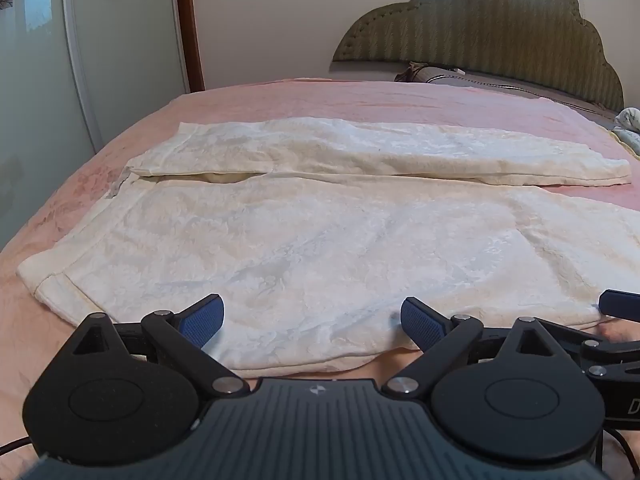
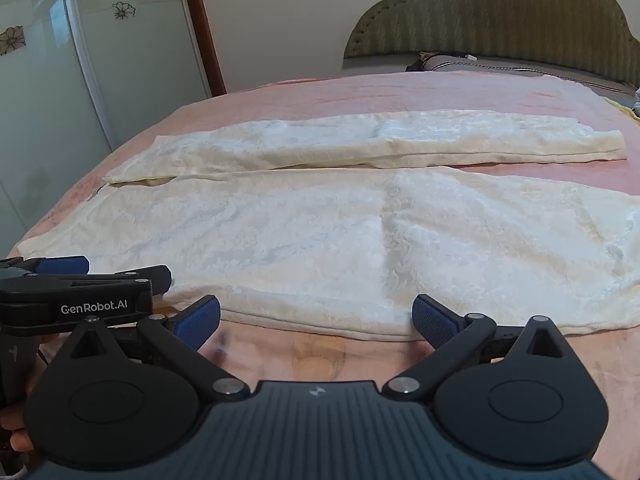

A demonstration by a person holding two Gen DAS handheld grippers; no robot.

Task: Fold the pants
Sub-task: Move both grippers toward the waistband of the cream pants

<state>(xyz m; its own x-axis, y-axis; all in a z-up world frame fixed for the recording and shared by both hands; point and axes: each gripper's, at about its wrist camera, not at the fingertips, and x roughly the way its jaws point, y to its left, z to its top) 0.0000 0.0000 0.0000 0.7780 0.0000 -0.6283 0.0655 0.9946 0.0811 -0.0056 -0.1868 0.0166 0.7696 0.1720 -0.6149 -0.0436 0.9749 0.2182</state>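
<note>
Cream white lace pants [image 1: 320, 232] lie spread flat on the pink bed, waistband to the left, both legs running right; they also show in the right wrist view [image 2: 340, 232]. The far leg [image 1: 380, 148] lies apart from the near leg. My left gripper [image 1: 312, 320] is open, its blue pads over the near edge of the pants close to the waist. My right gripper [image 2: 316, 320] is open just in front of the near leg's edge. The left gripper shows at the left of the right wrist view [image 2: 76, 276].
The pink bedspread [image 1: 280, 96] covers the bed. A green padded headboard [image 1: 480, 28] and a pillow [image 1: 440, 74] stand at the far right. A glass door with flower stickers [image 2: 48, 60] and a wooden door frame [image 1: 190, 24] are at the left.
</note>
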